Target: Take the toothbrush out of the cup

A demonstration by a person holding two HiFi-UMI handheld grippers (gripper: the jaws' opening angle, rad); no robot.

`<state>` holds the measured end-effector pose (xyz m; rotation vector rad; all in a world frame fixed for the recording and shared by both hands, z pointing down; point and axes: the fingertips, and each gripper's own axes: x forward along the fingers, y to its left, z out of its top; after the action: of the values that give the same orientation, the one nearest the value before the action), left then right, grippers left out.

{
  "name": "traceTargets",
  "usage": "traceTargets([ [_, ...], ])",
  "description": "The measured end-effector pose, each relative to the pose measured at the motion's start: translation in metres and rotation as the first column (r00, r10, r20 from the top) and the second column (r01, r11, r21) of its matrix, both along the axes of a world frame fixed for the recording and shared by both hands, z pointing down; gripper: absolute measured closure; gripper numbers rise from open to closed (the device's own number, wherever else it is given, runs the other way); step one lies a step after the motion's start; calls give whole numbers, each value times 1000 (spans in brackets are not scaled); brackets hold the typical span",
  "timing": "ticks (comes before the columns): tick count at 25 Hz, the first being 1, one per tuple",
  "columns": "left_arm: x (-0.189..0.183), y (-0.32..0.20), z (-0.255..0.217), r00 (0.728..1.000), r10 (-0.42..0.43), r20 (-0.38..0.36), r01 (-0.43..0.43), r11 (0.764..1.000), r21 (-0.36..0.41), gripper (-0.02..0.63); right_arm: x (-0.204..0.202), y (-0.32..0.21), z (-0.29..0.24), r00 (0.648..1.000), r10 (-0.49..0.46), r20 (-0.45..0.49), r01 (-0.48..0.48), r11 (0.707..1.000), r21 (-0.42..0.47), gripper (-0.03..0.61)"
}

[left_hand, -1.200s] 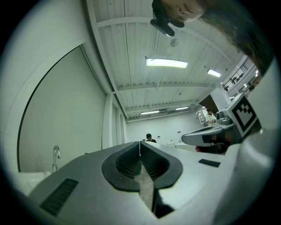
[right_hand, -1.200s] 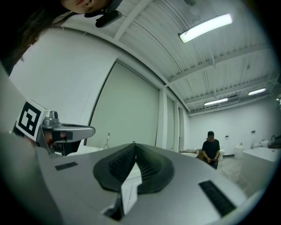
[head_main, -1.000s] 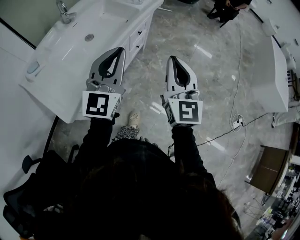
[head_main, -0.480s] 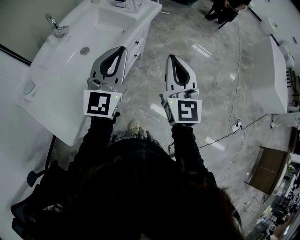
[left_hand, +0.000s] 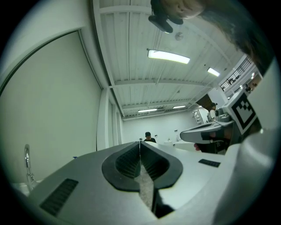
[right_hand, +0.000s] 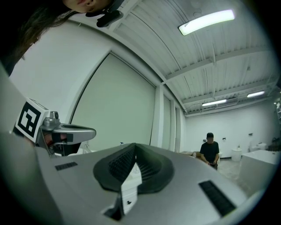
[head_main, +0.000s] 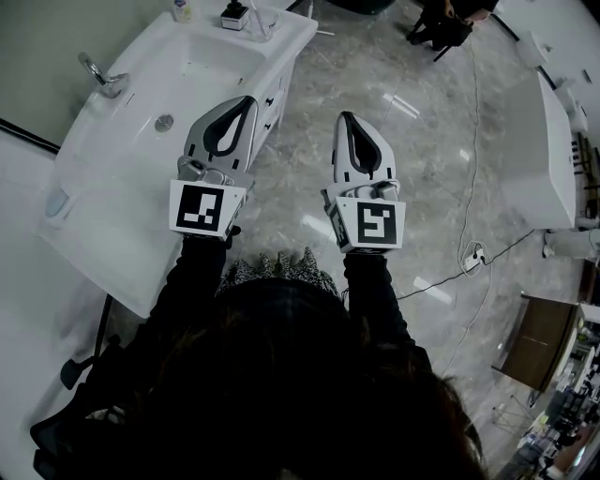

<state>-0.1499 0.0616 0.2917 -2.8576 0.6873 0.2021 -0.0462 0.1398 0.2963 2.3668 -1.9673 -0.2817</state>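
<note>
Clear cup [head_main: 257, 22] stands at the far end of the white washbasin desk [head_main: 112, 216], just beside a small dark item [head_main: 232, 14]. The toothbrush is too small to pick out from the cup here. Nearer along the desk are the basin with its drain [head_main: 164, 122] and a chrome faucet [head_main: 98, 77].

Left gripper [head_main: 247, 98] is held level past the desk's front edge, well short of the cup. Its fingers [left_hand: 127, 161] are pressed together with nothing between them. Right gripper [head_main: 345, 116] is alongside it over the marble floor [head_main: 422, 169]. Its fingers [right_hand: 120, 165] are also closed tip to tip and hold nothing.

A cable [head_main: 473, 187] trails across the floor. A person [right_hand: 210, 151] sits far down the room.
</note>
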Motion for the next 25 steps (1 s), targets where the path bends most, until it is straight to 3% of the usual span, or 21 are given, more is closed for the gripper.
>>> traceTargets([
  [9,28,-29,9,998,-64,9,64,998,-20,604,33,-29,3,999,-49,8,49,999,13,574],
  [25,110,-93,3,973,-232,-19,232,973,-19,604,136,-108,10,979,-199,41,198,980,17,574],
])
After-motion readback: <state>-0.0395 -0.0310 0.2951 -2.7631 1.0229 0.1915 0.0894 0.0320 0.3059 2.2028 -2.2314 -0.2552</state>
